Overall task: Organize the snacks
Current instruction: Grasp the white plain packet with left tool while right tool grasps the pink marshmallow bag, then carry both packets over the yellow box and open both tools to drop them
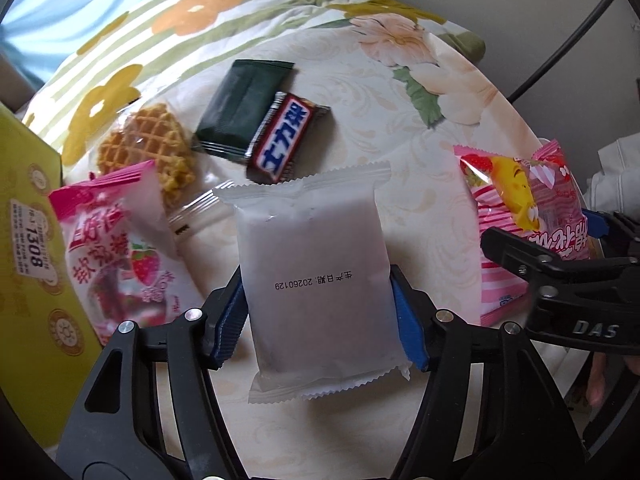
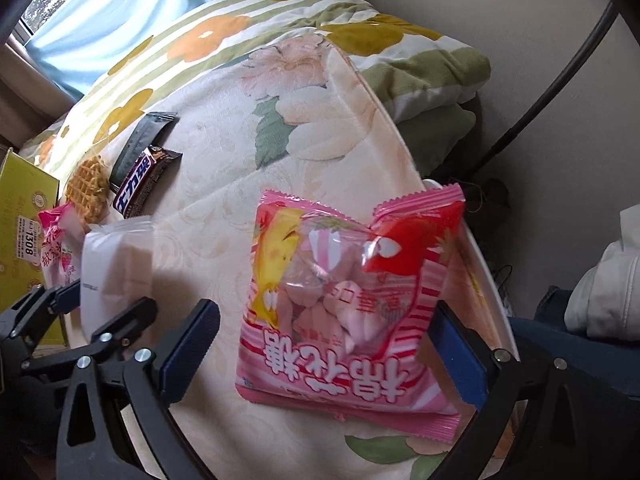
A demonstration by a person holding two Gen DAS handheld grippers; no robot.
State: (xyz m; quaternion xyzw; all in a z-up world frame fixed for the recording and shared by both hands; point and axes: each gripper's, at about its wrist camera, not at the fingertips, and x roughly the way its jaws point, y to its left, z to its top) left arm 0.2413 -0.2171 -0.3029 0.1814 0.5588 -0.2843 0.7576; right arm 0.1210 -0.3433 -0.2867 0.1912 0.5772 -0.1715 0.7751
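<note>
My left gripper [image 1: 318,312] is shut on a white frosted snack packet [image 1: 316,268], its blue pads pressing both sides; the packet also shows in the right wrist view [image 2: 116,272]. My right gripper [image 2: 326,340] is open around a pink marshmallow bag [image 2: 352,300] that lies on the table; its right pad touches the bag, its left pad stands apart. The bag also shows in the left wrist view [image 1: 528,220]. On the table lie a Snickers bar [image 1: 286,140], a dark green packet [image 1: 240,108], a wrapped waffle [image 1: 152,148] and a pink strawberry packet [image 1: 120,248].
A yellow box [image 1: 28,240] stands at the table's left edge. The round table [image 1: 420,160] has a floral cloth. A flowered quilt [image 1: 180,20] lies behind it. A dark cable [image 2: 560,72] runs along the wall at the right.
</note>
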